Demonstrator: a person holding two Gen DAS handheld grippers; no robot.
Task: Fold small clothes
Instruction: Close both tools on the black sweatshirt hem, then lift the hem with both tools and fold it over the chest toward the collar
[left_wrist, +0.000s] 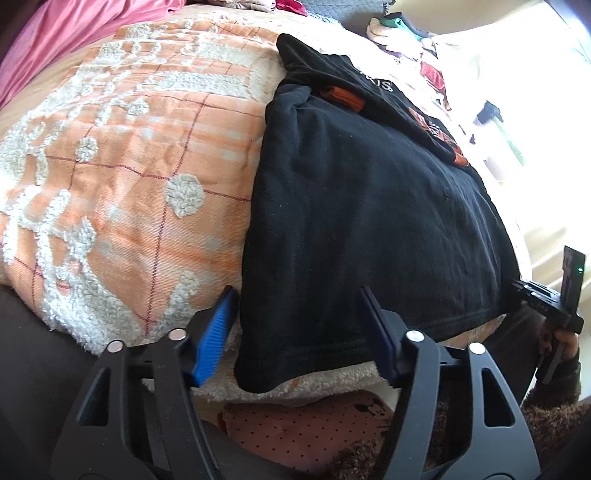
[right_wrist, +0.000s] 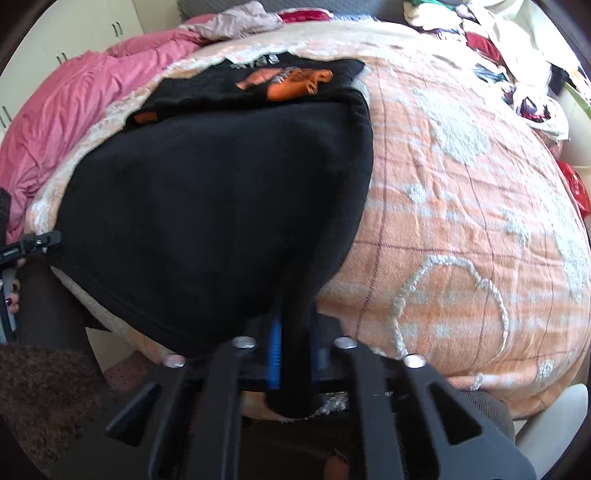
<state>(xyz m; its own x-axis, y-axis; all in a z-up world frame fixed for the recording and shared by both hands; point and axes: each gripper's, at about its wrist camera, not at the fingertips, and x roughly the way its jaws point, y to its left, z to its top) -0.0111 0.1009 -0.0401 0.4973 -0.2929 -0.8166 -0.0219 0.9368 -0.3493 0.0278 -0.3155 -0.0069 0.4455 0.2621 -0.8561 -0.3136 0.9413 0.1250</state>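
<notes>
We have a black T-shirt lying flat on the orange bedspread, its printed chest end far from us and its hem at the near edge of the bed, so its long axis runs straight away from both hands. Our right hand-held gripper is clamped on the hem's right corner, cloth pinched between its blue pads. Our left hand-held gripper stands apart, straddling the hem's left corner without pressing it. We judge that the left must close before the hem is lifted toward the collar.
</notes>
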